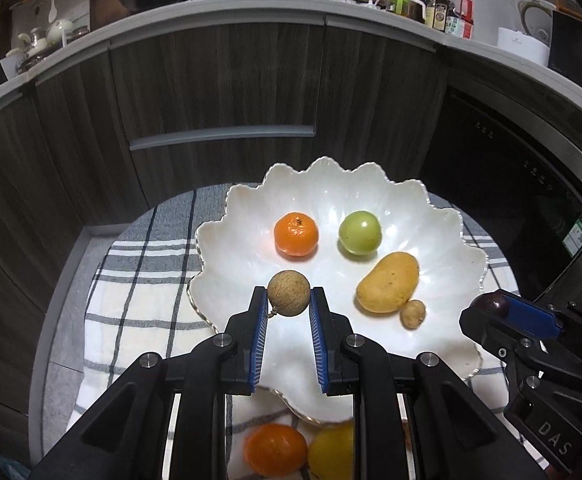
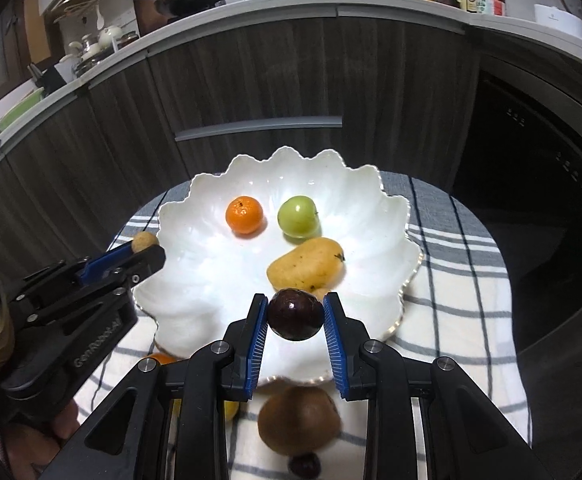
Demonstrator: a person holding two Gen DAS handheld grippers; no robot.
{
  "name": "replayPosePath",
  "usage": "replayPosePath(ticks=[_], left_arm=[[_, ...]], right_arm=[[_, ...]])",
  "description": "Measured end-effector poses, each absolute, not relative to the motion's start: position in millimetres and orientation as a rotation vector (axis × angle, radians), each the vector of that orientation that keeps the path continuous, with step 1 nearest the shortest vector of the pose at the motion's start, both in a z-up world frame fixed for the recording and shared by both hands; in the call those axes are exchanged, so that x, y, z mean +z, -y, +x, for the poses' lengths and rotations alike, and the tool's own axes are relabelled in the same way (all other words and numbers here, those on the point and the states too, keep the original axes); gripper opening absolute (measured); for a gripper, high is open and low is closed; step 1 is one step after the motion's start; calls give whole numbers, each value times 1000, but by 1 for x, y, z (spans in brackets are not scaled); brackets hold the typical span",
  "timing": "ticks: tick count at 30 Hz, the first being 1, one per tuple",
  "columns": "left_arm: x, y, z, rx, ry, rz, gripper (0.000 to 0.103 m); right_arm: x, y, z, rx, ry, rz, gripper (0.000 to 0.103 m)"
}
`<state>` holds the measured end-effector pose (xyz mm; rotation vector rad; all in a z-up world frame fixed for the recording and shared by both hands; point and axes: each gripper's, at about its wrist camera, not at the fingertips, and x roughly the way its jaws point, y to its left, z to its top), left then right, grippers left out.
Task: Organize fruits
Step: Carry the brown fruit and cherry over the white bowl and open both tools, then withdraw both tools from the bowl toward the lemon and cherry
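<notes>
I am keeping the left gripper [image 1: 289, 300] clamped on a brown longan [image 1: 288, 293] and the right gripper [image 2: 295, 314] clamped on a dark plum [image 2: 295, 314], both hanging over the white bowl [image 2: 195, 288] because the sorted fruits are lying there.

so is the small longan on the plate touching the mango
Touching: in the left wrist view the small longan rests against the mango's lower end, with no gap showing.
</notes>
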<state>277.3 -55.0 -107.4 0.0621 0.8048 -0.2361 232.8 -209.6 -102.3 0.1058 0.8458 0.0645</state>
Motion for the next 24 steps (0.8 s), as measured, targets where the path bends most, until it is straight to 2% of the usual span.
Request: replayPosePath(ticks=[5,7,9,10,11,12,13,14,17,22,24], left_arm=[[-118,49,285,-223,-831,46,24],[-120,46,287,-217,-836,35,36],[-121,44,288,-205,-838,37,39],[-122,44,288,-203,-843,37,44],[-122,43,289,-200,-846,34,46],[-122,43,289,-195,-845,33,51],[-120,41,288,-191,-840,32,53],[-118,41,286,-189,-833,34,54],[-111,40,279,-176,-812,52,61],[-96,39,264,-163,-782,74,81],[-88,40,255,-167,-761,84,83]], right_arm=[[-112,203,246,77,-874,102,30],[-117,200,250,80,-881,96,30],[-120,198,252,76,-883,82,30],[-121,198,253,74,-886,78,35],[-121,198,253,71,-886,79,48],[-121,199,253,60,-884,81,57],[-120,201,253,41,-877,80,72],[-118,201,251,24,-869,75,80],[-112,203,247,-14,-844,45,82],[-104,211,236,-60,-842,38,82],[-101,215,231,-79,-844,36,82]])
